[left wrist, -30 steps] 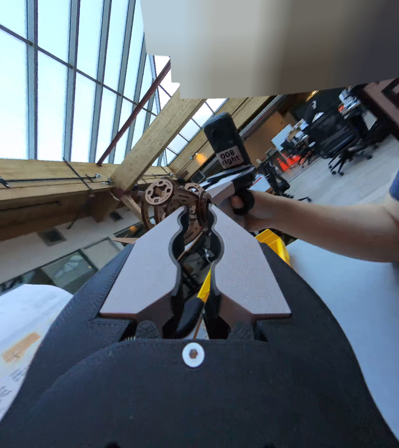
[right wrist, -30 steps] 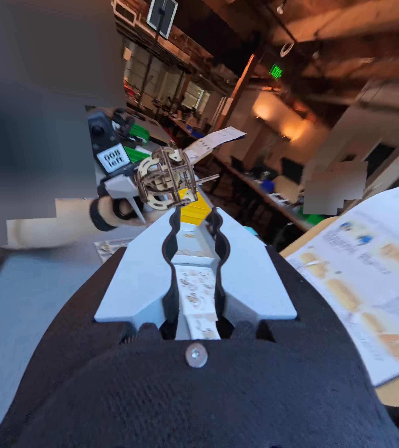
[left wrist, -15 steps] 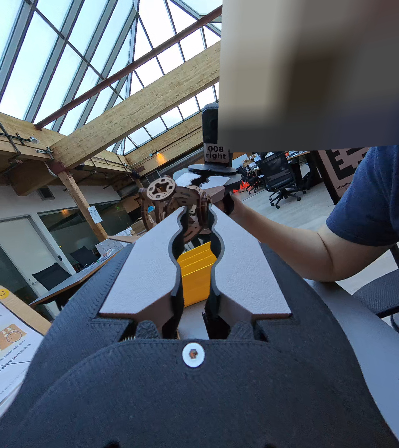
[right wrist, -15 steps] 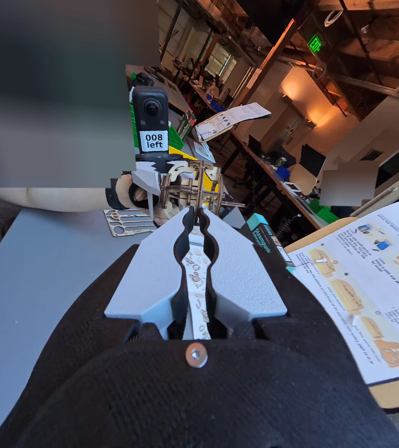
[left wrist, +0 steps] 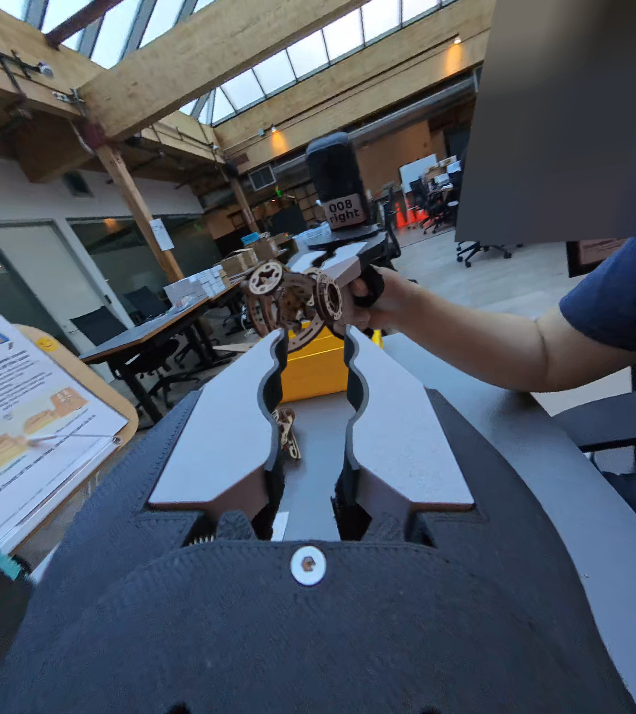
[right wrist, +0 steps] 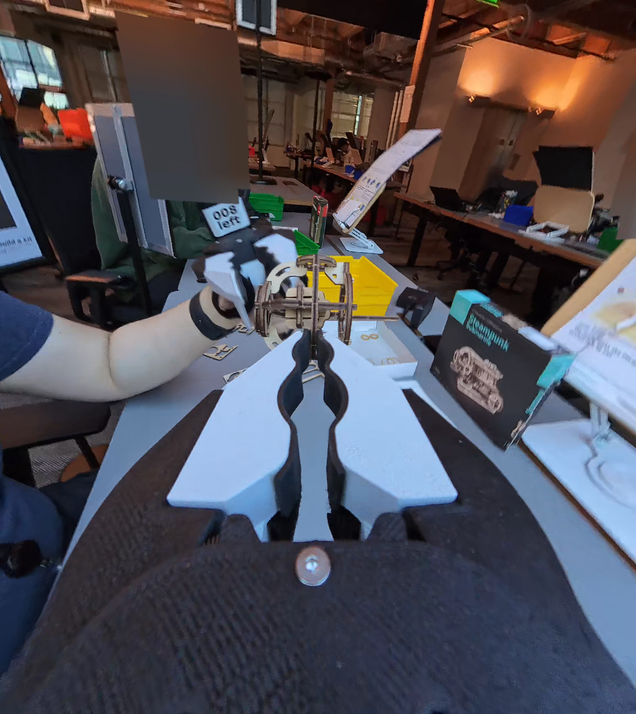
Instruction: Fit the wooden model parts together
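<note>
Left gripper (left wrist: 312, 340) has let go of the model (right wrist: 303, 305) — jaws now spread.
Right gripper (right wrist: 312, 342) pinches the model at its tips — yellow bin (right wrist: 363, 284) beyond.

Your left gripper (left wrist: 312, 340) has pale grey fingers with black inner pads on a textured black body; your right gripper (right wrist: 312, 344) shows white fingers, black wavy pads and a dark woven-looking body. The wooden model (right wrist: 305, 305) you hold is tan with dark brown laser-burnt edges. Behind the model sits a bright yellow bin (right wrist: 366, 282), and behind the bin a green one (right wrist: 266, 204). Right of the model, the box (right wrist: 490, 371) is black with teal ends. The table (right wrist: 177, 398) is plain grey.
</note>
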{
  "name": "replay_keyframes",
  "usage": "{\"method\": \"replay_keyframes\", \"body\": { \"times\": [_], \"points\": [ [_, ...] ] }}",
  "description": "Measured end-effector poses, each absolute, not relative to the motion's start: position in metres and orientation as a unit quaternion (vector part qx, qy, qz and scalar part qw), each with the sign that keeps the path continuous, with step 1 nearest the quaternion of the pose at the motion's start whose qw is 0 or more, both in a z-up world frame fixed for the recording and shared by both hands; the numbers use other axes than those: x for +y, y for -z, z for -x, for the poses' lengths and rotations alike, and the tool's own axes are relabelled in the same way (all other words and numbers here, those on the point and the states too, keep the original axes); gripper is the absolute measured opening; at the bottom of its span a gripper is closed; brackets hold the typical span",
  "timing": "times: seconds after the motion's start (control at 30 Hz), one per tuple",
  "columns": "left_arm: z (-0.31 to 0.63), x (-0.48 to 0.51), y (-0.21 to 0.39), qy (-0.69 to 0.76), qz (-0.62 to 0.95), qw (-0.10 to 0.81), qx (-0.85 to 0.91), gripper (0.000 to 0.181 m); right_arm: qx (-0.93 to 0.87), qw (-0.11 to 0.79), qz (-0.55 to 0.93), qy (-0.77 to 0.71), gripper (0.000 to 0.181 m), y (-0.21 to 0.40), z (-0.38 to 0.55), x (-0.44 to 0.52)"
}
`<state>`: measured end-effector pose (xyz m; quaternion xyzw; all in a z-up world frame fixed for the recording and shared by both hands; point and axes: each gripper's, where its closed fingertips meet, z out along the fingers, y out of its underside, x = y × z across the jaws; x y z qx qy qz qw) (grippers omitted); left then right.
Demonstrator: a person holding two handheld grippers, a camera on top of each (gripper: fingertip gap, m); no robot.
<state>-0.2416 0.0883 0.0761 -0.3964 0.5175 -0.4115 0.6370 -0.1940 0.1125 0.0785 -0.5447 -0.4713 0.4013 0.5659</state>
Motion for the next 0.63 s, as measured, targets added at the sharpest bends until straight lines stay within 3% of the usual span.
{"method": "replay_keyframes", "body": {
  "times": [0.33,0.63],
  "points": [
    [0.301,0.120,0.032,0.310,0.573,0.634,0.416,0.027,-0.360,0.466,0.673,-0.448,0.000,0.084,0.183,0.158],
    [0.304,0.149,0.092,0.282,0.674,0.578,0.363,0.034,-0.346,0.453,0.743,-0.350,0.000,0.142,0.190,0.183]
  ]
}}
